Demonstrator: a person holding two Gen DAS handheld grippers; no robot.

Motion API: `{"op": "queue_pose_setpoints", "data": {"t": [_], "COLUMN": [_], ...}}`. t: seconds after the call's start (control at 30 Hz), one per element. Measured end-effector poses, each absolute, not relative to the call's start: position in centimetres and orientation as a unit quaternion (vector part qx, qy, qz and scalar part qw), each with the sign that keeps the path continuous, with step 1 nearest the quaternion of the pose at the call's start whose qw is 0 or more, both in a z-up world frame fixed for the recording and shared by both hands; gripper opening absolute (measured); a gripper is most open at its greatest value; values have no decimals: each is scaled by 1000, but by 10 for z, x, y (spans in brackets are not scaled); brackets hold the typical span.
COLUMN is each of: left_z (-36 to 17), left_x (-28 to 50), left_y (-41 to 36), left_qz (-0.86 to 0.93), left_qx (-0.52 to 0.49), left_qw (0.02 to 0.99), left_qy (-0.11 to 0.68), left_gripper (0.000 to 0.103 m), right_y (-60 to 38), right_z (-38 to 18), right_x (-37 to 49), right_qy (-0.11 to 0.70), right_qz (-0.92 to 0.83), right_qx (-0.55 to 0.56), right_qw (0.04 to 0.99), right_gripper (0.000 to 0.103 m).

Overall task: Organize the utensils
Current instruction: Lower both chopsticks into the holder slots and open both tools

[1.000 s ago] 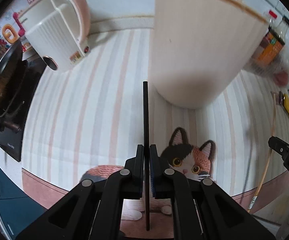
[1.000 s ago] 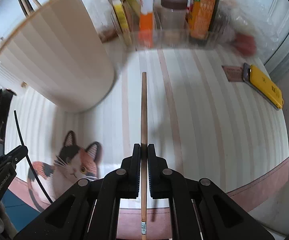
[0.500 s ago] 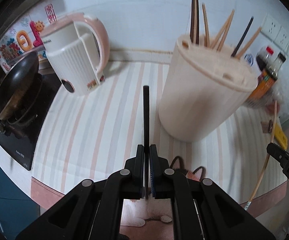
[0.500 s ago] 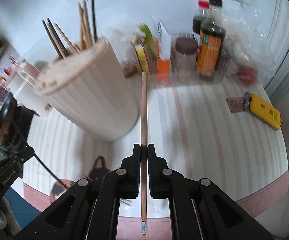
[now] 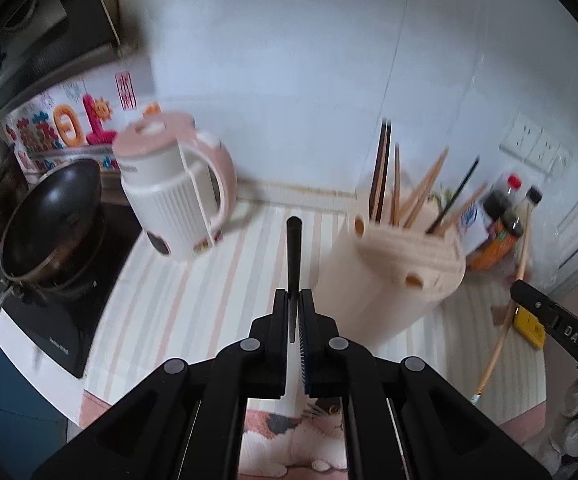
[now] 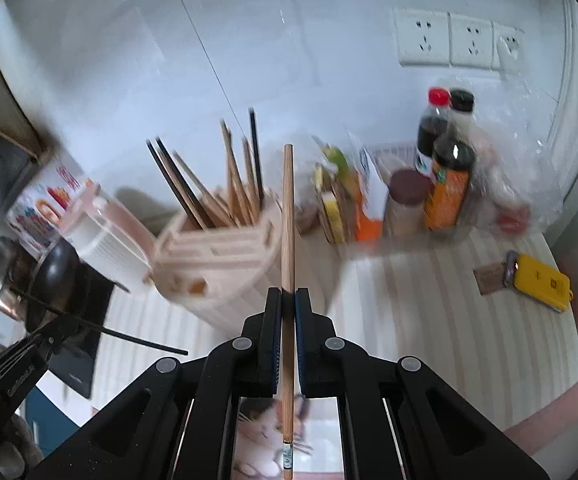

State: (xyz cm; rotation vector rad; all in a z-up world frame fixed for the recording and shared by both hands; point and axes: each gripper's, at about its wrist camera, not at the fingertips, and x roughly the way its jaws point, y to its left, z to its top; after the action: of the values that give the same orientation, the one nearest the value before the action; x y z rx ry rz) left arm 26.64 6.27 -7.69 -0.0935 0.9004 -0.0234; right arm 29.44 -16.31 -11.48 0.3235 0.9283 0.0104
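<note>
Rising off the striped table [image 5: 193, 292], the left hand-held gripper [image 5: 294, 300] stays clamped on a black chopstick [image 5: 293, 256], the right hand-held gripper [image 6: 287, 298] on a wooden chopstick [image 6: 287, 220]. A second ago the holder [image 5: 393, 276] towered above both; now its open top shows, so insertion looks next.

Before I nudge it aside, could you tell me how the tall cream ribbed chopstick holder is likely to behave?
The tall cream ribbed chopstick holder looks like light plastic, so it would probably slide on the striped mat. Being tall, with chopsticks leaning out, a high push might tip it.
</note>
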Motion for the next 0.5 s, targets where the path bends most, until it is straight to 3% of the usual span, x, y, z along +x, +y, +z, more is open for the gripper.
{"op": "queue_pose_setpoints", "data": {"t": [0.5], "left_z": [31], "left_x": [297], "left_y": [58], "left_qz": [-56], "left_qx": [-82], "left_qw": [928], "left_qy": [360], "left_gripper": [2], "right_y": [-161], "right_z": [-44], "right_x": [373], "right_qy": [379], "right_qz": [16], "right_qx": [187], "right_qw": [906], "right_gripper": [7]}}
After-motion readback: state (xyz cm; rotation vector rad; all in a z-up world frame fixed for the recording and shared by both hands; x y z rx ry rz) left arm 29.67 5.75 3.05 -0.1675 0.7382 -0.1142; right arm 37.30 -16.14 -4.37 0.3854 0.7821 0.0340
